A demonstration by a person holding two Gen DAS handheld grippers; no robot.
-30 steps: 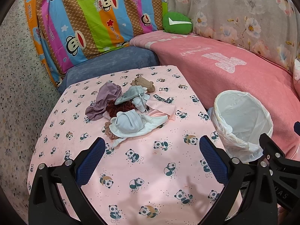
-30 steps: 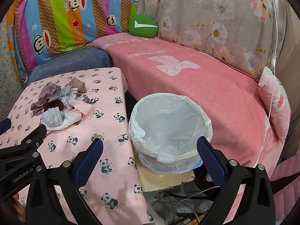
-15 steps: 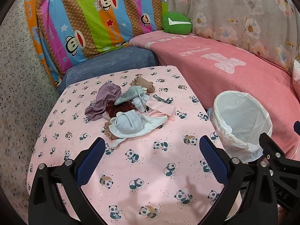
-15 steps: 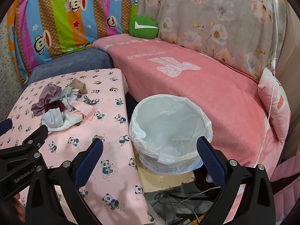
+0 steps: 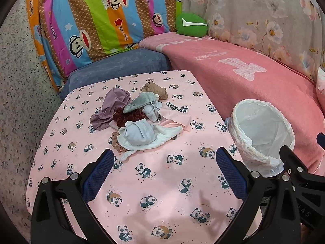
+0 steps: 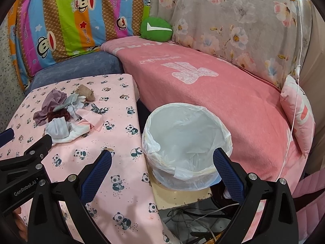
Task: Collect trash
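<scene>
Both grippers, left gripper (image 5: 162, 168) and right gripper (image 6: 161, 167), gape wide and empty, poised between rag pile (image 5: 138, 120) and lined bin (image 6: 186, 138).

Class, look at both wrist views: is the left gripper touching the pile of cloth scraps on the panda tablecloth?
Apart. In the left wrist view, bare panda tablecloth shows between the open left gripper and the pile of cloth scraps.
</scene>
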